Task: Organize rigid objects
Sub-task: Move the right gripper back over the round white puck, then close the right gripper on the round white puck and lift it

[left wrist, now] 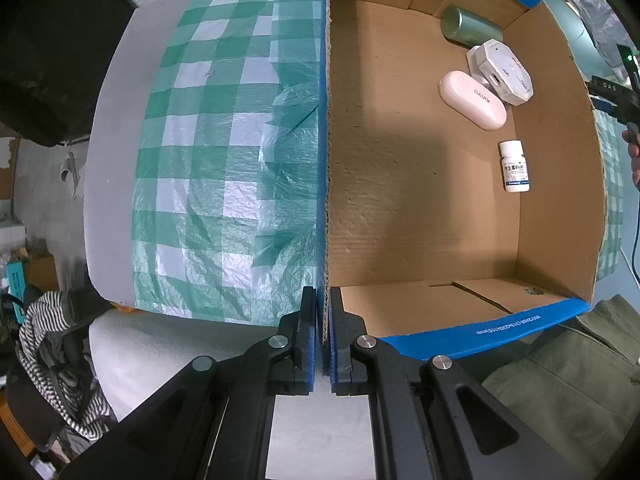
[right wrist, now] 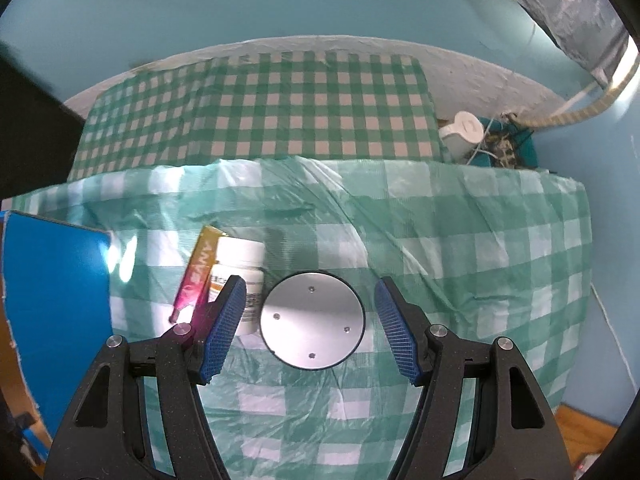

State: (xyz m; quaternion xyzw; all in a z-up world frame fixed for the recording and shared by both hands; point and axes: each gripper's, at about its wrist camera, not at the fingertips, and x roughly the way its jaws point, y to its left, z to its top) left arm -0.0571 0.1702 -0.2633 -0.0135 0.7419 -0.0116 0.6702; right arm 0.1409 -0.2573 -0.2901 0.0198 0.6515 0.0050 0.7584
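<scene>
My left gripper (left wrist: 324, 292) is shut on the near end of the left wall of an open cardboard box (left wrist: 400, 208) with blue outer sides. Inside the box lie a green metal can (left wrist: 472, 26), a white octagonal device (left wrist: 502, 72), a pale pink oval case (left wrist: 472, 100) and a small white pill bottle (left wrist: 515, 166). My right gripper (right wrist: 310, 281) stands open and points down around a round silver disc (right wrist: 312, 320) with a black rim; neither pad touches it. To the disc's left stand a white bottle (right wrist: 244, 258) and a yellow-pink tube (right wrist: 198, 268), just behind my left finger (right wrist: 228, 316).
A green-and-white checked plastic cloth (right wrist: 460, 260) covers the table. The box's blue side (right wrist: 56, 300) rises at the left of the right wrist view. A white jug (right wrist: 464, 132) and tangled items sit at the back right. Clothing (left wrist: 60, 360) lies at the lower left.
</scene>
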